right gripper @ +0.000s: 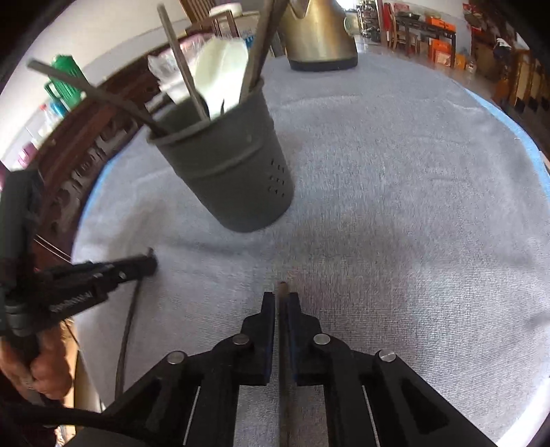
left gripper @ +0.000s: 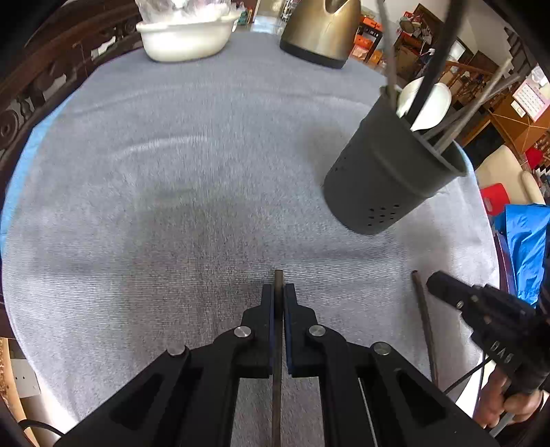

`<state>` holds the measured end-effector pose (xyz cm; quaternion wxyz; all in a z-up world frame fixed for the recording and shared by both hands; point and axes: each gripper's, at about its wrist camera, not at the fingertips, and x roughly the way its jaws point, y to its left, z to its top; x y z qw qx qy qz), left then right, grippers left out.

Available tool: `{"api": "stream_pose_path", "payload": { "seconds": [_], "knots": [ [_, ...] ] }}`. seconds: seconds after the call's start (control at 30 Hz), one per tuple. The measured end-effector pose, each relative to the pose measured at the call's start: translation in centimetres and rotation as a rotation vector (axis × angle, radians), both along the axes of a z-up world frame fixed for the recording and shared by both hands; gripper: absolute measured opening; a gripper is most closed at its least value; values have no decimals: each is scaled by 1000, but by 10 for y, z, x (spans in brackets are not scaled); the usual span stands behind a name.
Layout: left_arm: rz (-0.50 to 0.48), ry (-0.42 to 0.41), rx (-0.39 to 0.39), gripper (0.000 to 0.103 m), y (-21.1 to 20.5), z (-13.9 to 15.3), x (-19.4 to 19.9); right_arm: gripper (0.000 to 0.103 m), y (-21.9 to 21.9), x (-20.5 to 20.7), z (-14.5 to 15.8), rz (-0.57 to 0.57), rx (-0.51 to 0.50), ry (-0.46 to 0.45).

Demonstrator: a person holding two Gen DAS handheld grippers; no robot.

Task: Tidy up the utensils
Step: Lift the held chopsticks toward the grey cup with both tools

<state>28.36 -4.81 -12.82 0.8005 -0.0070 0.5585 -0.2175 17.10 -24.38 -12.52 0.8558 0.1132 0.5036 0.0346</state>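
Observation:
A dark grey perforated utensil holder (left gripper: 388, 172) stands on the grey cloth, also in the right wrist view (right gripper: 230, 172). It holds a white spoon (left gripper: 429, 103) and several dark chopsticks (right gripper: 182, 65). My left gripper (left gripper: 278, 289) is shut on a dark chopstick (left gripper: 277, 344) that runs back between the fingers. My right gripper (right gripper: 282, 295) is shut on another dark chopstick (right gripper: 283, 344). The right gripper shows in the left wrist view (left gripper: 481, 309) with its chopstick (left gripper: 424, 319). The left gripper shows in the right wrist view (right gripper: 103, 275). Both are short of the holder.
A white basin (left gripper: 185, 34) and a brass-coloured kettle (left gripper: 319, 31) stand at the table's far edge. A dark carved wooden chair back (left gripper: 31, 99) lies left. The grey cloth (left gripper: 189, 172) covers the table. A blue cloth (left gripper: 526, 240) lies at right.

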Motion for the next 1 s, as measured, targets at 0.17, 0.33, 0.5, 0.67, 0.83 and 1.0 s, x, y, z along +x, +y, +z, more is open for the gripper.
{"api": "stream_pose_path", "payload": {
  "seconds": [0.17,0.33,0.5,0.67,0.83,1.0],
  "knots": [
    [-20,-66,-36,5,0,34,-12,8,-18,-6,28,-6,83,-91],
    [-39,-149,-66,5,0,70,-26,8,-34,-10,47,-36,131,-159],
    [-29,-132,-61,5,9,69,-27,11,-40,-2,27,-13,125,11],
    [-14,-114,-62,5,15,62,-42,20,-21,3,1,28,104,138],
    [-21,-169,-65,5,16,79,-48,25,-2,19,-11,46,3,173],
    [-22,-225,-78,5,18,100,-58,28,18,34,-17,62,-92,187]
  ]
}}
